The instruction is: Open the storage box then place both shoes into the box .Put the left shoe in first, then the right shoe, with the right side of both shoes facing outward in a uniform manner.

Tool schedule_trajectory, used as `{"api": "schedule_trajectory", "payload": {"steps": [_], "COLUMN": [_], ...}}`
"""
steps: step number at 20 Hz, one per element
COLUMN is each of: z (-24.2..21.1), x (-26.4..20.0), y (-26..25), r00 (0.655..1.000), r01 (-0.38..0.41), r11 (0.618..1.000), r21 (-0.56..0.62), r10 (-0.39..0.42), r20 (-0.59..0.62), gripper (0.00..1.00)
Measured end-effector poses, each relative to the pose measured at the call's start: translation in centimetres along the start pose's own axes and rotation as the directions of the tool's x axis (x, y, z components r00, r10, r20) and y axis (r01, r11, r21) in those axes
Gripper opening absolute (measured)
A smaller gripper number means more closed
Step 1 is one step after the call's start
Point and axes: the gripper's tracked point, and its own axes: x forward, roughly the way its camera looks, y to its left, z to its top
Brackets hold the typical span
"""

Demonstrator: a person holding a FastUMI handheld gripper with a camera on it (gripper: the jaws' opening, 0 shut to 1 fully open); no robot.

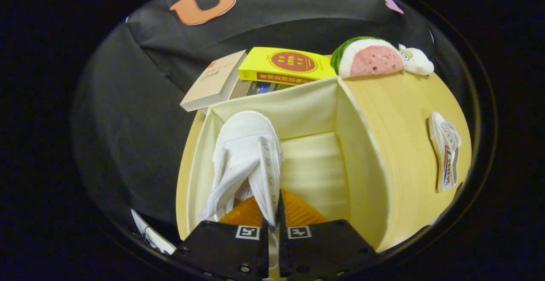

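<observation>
Fingers (274, 225) at lower centre of the frame are closed together, pinching the upper edge of the white shoe (249, 162) inside the open storage box (366, 166). Second shoe (445, 153) lies on the surface at right.

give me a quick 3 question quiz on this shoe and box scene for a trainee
1. True or false: the gripper is shut on the white shoe.
2. Where is the second shoe? A) inside the storage box B) on the wooden table beside the box C) on top of the yellow book
3. Fill in: the watermelon plush lies beyond the box, next to the yellow ____.

Key
1. True: both fingers pinch the shoe's eyelet edge, holding it in the open box's left half.
2. B
3. book
</observation>
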Motion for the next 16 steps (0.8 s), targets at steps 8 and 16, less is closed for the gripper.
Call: {"api": "schedule_trajectory", "payload": {"steps": [8,16], "z": [0.7,2.3], "x": [-5.0,-13.3], "y": [1.3,-5.3], "r00": [0.992,0.975], "r01": [-0.114,-0.134], "r11": [0.980,0.964], "r21": [-0.166,-0.232], "r10": [0.121,0.169], "r20": [0.037,0.141], "gripper": [0.83,0.96]}}
